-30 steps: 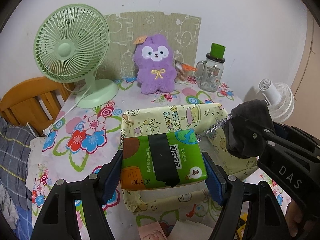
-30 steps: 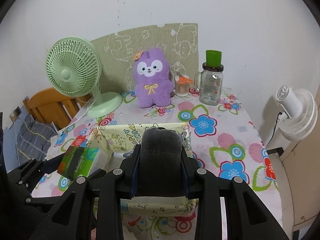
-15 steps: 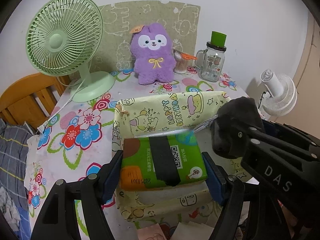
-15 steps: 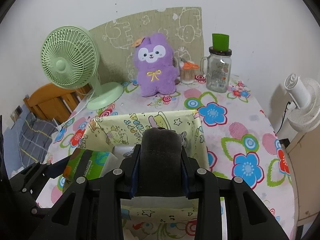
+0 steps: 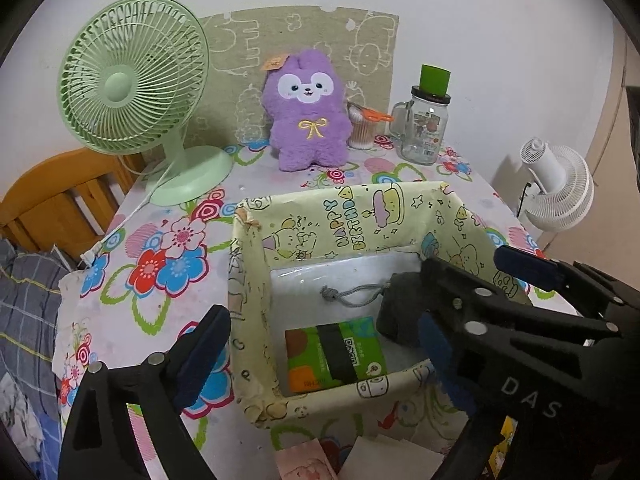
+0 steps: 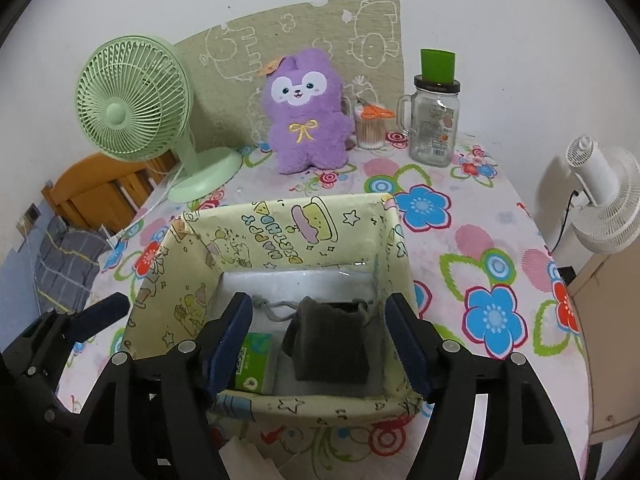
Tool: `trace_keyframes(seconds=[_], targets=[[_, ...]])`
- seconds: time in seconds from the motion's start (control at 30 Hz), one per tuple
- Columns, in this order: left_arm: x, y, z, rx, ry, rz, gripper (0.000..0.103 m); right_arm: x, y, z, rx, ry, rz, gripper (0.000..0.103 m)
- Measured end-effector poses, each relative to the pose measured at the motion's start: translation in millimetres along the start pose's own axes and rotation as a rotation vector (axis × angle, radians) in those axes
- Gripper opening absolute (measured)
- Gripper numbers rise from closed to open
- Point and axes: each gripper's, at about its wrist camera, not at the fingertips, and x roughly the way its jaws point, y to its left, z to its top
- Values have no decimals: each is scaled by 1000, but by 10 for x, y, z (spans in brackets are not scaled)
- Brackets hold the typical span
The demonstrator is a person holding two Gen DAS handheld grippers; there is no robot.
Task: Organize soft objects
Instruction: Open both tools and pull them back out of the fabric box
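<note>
I am holding my left gripper (image 5: 320, 344) spread wide over the near edge of the yellow cartoon-print box (image 5: 360, 216), gripping nothing. The green tissue pack (image 5: 336, 356) is lying flat on the box floor. My right gripper (image 6: 332, 340) is also standing open, its fingers either side of the grey drawstring pouch (image 6: 328, 344), which is sitting inside the box beside the pack, on the flowered worktop (image 6: 480, 240).

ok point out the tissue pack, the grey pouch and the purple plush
tissue pack (image 5: 335, 356), left wrist view, on its green top face
grey pouch (image 6: 330, 346), right wrist view, middle of its cloth body
purple plush (image 5: 306, 120), left wrist view, on its chest
</note>
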Motion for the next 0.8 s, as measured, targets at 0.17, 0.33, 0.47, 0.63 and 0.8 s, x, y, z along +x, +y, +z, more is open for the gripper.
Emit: trace_keyframes(seconds=[0.17,0.33,0.47,0.63,0.8], targets=[[-74,21,-38,-9,-2,2,97,-86,-18,-41,9,2,-6,73],[-177,2,-78,-7,-14,0,97,-207,-10,-82,6,-14,-6,78],[-283,-27,-111,0,-30,1,97,-321,-5,-116,5,-30,-8,79],[-411,-57,-149,8,-48,2,97,-464,5,-170,5,-51,-8,79],[-539,-93,-208,15,-68,4,97,-596,15,-226,0,-69,-10,80]])
